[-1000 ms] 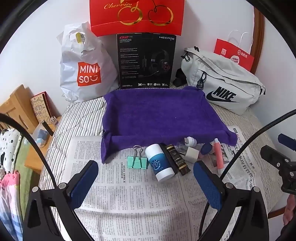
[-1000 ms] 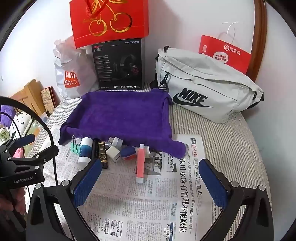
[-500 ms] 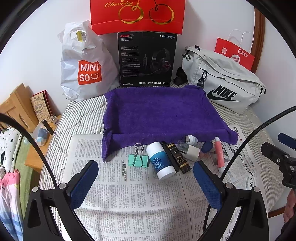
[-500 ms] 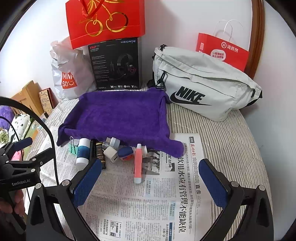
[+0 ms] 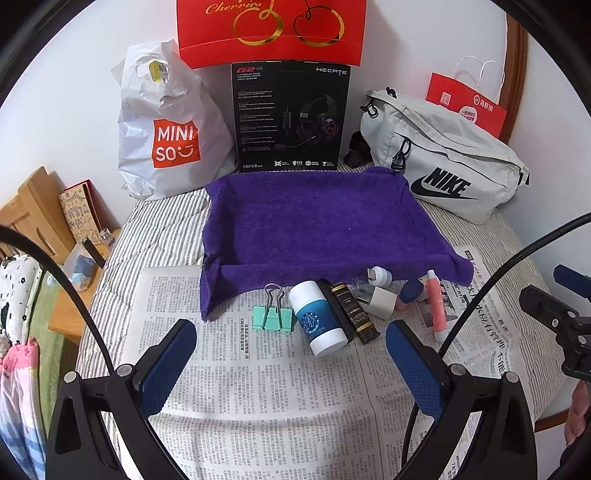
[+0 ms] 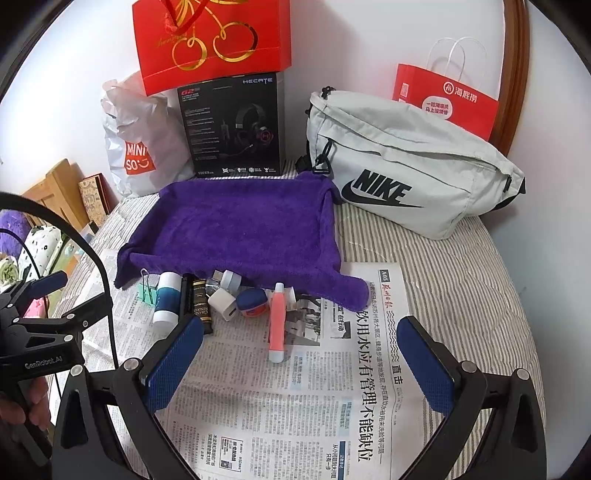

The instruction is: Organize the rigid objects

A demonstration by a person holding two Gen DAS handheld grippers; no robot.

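A purple towel-lined tray [image 5: 317, 221] [image 6: 240, 225] lies on the bed. Along its near edge, on newspaper [image 5: 277, 406], lies a row: a green binder clip [image 5: 273, 315], a white-and-blue bottle [image 5: 319, 319] [image 6: 166, 299], a black-gold tube [image 5: 354, 312] [image 6: 199, 306], a white charger cube [image 5: 382, 302] [image 6: 223, 303], a small blue jar [image 6: 252, 302] and a pink tube [image 5: 436, 306] [image 6: 277, 325]. My left gripper [image 5: 290, 369] is open and empty, just short of the clip and bottle. My right gripper [image 6: 299, 365] is open and empty, just short of the pink tube.
Behind the tray stand a white Miniso bag [image 5: 166, 129], a black headset box [image 5: 290, 114] under a red gift bag [image 5: 271, 29], a grey Nike bag [image 5: 443, 158] [image 6: 406, 162] and a red paper bag [image 6: 447, 96]. A wooden side table [image 5: 40, 214] is at the left.
Both grippers have moved slightly forward and down toward the row of objects. Nothing has been grasped or moved.
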